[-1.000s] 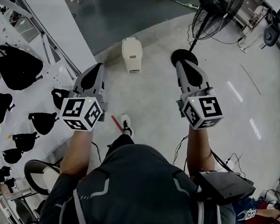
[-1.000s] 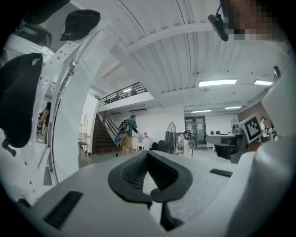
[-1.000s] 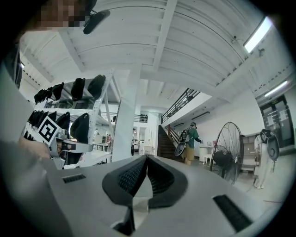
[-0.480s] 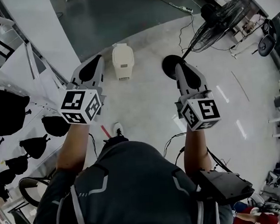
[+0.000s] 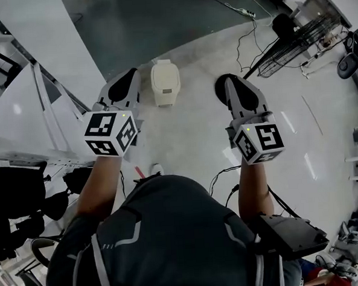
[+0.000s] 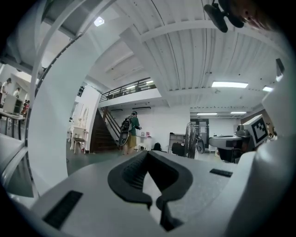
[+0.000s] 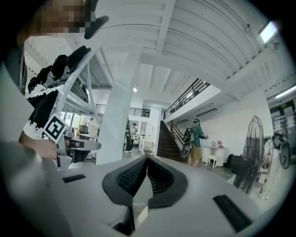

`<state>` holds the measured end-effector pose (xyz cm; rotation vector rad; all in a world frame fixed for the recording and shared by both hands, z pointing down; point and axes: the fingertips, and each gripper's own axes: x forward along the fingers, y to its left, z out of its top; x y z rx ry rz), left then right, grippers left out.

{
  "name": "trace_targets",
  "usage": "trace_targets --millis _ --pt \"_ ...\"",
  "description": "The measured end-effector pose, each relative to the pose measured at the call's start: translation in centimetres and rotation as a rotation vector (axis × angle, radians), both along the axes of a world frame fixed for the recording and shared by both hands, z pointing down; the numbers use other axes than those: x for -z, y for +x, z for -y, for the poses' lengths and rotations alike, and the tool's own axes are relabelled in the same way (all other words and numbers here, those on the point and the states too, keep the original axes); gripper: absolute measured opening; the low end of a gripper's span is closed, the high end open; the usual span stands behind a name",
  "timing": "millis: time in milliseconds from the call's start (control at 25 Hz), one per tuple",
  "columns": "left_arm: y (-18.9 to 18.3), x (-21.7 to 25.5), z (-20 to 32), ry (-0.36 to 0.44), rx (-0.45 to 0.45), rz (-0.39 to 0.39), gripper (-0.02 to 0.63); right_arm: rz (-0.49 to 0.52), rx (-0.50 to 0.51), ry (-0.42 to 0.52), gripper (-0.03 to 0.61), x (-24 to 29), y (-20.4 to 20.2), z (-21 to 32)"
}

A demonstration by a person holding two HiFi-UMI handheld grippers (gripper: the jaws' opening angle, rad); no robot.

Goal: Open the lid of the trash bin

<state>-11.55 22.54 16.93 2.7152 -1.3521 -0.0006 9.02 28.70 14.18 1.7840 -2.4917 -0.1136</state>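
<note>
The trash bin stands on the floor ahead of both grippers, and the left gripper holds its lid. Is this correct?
No. The left gripper holds nothing; the left gripper view shows its jaws together and empty. The trash bin does stand on the floor ahead of both.

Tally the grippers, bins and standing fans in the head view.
Grippers: 2, left gripper and right gripper
Bin: 1
Fan: 1
Total: 4
</note>
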Motion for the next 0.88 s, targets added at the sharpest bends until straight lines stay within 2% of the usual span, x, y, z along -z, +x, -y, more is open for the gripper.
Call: trace_targets --millis 320,480,720,880 --pt "-1.7 0.1 4.3 0.029 0.031 -0.003 0.008 0.01 0.013 -0.011 0.026 -0.3 -1.4 5.1" --pt "-1.2 -0.7 6.7 0.009 0.052 -0.004 0.008 0.028 0.04 -0.022 0.026 -1.1 -0.6 8.6" --pt "0.3 -1.1 11.6 0.02 0.117 0.057 0.009 0.065 0.116 -0.04 0.026 -3.0 1.3 15.5" --pt "2.2 -1.0 16.0 0.006 0.145 0.043 0.009 0.061 0.166 -0.042 0.026 -3.1 3.1 20.8"
